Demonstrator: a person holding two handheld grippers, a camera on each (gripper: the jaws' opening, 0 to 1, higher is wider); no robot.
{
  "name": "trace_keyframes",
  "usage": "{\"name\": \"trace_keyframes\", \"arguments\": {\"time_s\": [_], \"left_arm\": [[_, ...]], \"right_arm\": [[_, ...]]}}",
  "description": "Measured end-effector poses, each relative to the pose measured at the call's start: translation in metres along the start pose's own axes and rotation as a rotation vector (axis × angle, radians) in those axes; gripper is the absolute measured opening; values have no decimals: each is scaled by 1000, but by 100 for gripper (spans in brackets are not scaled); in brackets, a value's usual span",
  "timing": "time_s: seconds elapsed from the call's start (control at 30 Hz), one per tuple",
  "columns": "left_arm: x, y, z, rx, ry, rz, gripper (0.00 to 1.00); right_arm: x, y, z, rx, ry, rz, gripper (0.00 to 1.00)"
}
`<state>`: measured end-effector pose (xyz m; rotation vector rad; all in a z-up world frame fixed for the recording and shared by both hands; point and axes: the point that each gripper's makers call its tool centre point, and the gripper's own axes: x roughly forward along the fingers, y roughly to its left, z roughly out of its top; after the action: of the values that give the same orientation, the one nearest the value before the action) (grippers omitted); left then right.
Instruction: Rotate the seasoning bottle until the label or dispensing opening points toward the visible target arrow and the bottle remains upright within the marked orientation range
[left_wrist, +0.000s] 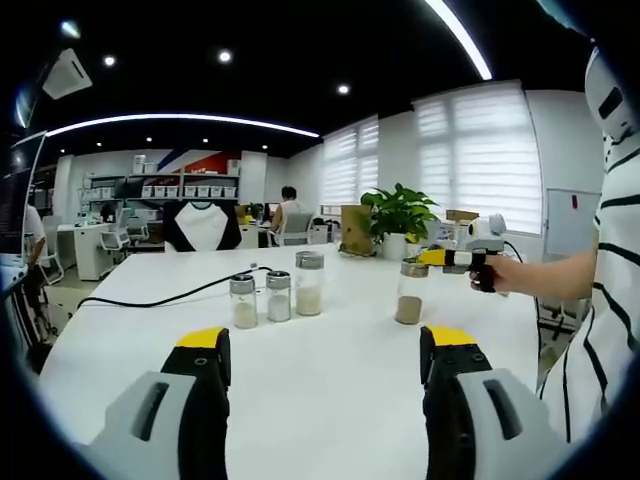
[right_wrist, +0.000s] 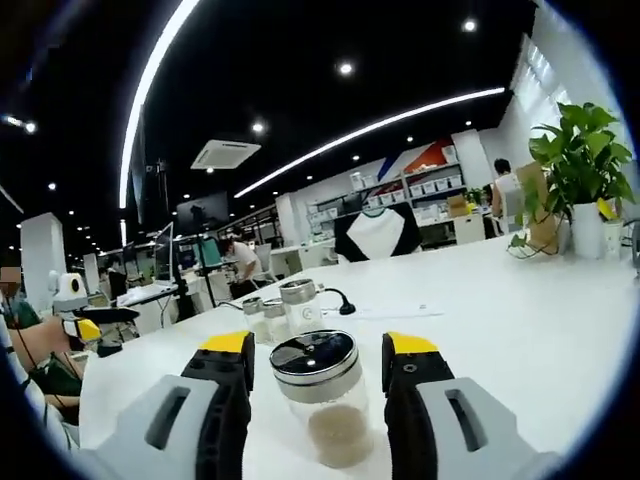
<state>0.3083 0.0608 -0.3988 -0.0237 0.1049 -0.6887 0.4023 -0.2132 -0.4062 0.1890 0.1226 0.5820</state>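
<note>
Standing by the white worktop (left_wrist: 330, 380), I am watching the left tool (left_wrist: 325, 365) hanging back over the near edge with its yellow-tipped jaws spread wide and nothing between them; from the left gripper view three other shaker jars (left_wrist: 277, 295) are standing in a short row toward the middle of the worktop, with a black cable (left_wrist: 160, 298) trailing away from them toward the far left edge. Further right, the seasoning bottle (left_wrist: 410, 292) is standing upright and apart from that row, nearer the right side of the worktop, and the right tool (left_wrist: 428, 257) is reaching in to it level from the right, at the height of the metal cap. In the right gripper view the same seasoning bottle (right_wrist: 322, 398) is sitting squarely between the jaws of the right tool (right_wrist: 318, 362), its long axis upright and crossing the tool's line of reach at a right angle, pale grains filling the bottom. The jaws are standing just beside the cap on either side, and I cannot tell whether they are pressing on it or only bracketing it. So the right tool is plainly the nearer one, and the twist would, I judge, have to turn about that upright axis. No arrow is visible to me on the worktop. A potted plant (right_wrist: 580, 170) is standing near the far right edge.
</note>
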Motion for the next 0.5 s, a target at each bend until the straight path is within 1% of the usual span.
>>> {"name": "trace_keyframes", "arguments": {"time_s": [0.07, 0.1, 0.17, 0.2, 0.23, 0.27, 0.33, 0.37, 0.4, 0.47, 0.5], "left_arm": [[1, -1, 0, -1, 0, -6, 82], [1, -2, 0, 1, 0, -10, 82], [2, -3, 0, 3, 3, -15, 82], [2, -3, 0, 3, 2, -15, 82], [1, -2, 0, 2, 2, -14, 82], [1, -1, 0, 0, 2, -12, 81], [1, -1, 0, -4, 2, -11, 81], [1, -1, -1, -5, 3, -13, 81], [1, -2, -1, -1, 7, -17, 81], [1, -2, -2, 2, 12, -19, 81], [0, -2, -3, 1, 13, -17, 81]], "right_arm": [[0, 2, -4, -21, 7, -21, 42], [0, 2, -6, -30, 10, -35, 41], [0, -1, -11, -63, 32, -80, 42], [-1, -4, -13, -77, 43, -120, 42], [-1, -6, -13, -81, 39, -149, 42], [-1, -6, -11, -81, 25, -161, 42], [2, -3, -11, -69, 8, -166, 44], [4, -6, -11, -65, 6, -169, 46], [7, -7, -13, -63, 12, -172, 47], [8, -6, -16, -84, 43, -175, 47], [9, -6, -15, -97, 37, -180, 47]]}}
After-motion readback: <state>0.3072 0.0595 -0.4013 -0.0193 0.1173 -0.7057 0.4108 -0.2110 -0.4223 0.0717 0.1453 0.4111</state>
